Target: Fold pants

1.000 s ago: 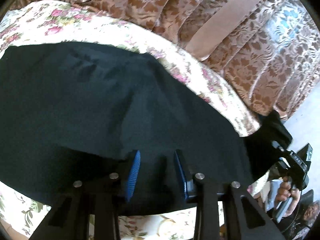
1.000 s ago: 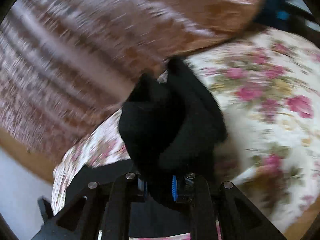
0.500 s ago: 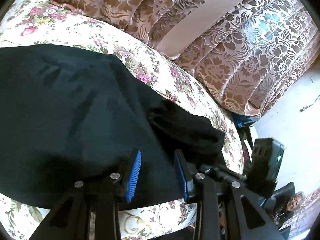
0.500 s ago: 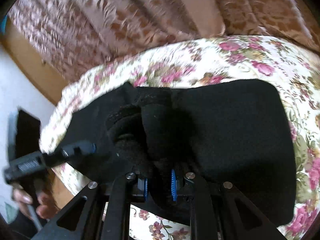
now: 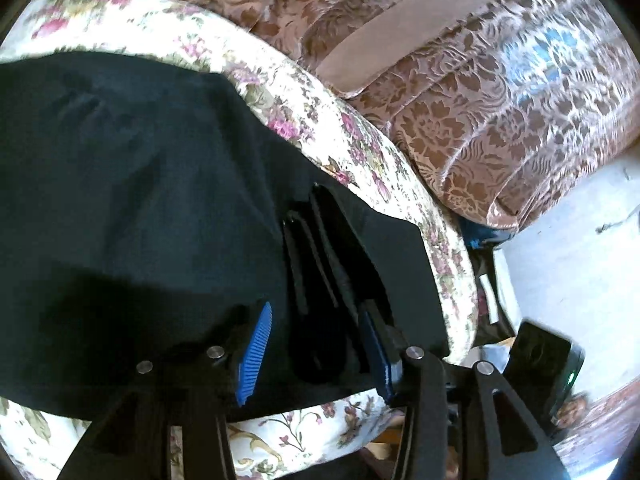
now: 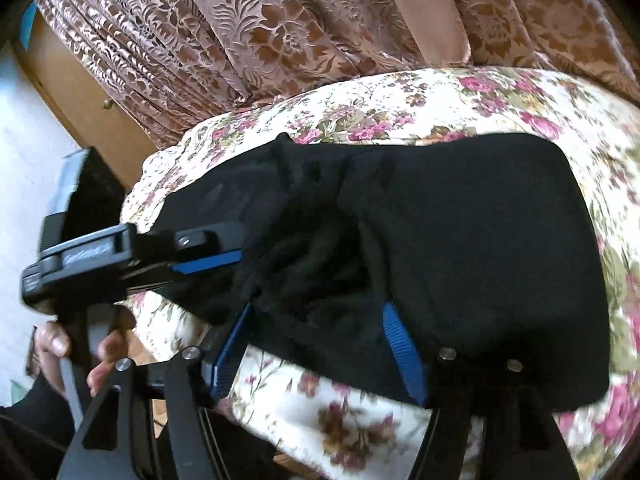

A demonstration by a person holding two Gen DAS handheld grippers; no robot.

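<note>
Floral bedspread [image 6: 360, 412] under black pants [image 6: 480, 240], folded end bunched near edge; my left hand-held gripper [image 5: 316, 352] jaws apart around pants fold; my right hand-held gripper [image 6: 316, 344] jaws wide apart over pants

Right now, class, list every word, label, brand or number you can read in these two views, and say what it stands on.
None can be read.
Left gripper: pale embossed lettering on its black body, too blurred to read.
Black pants: no label or print shows.
Floral cover and curtain: pattern only, no text.
</note>
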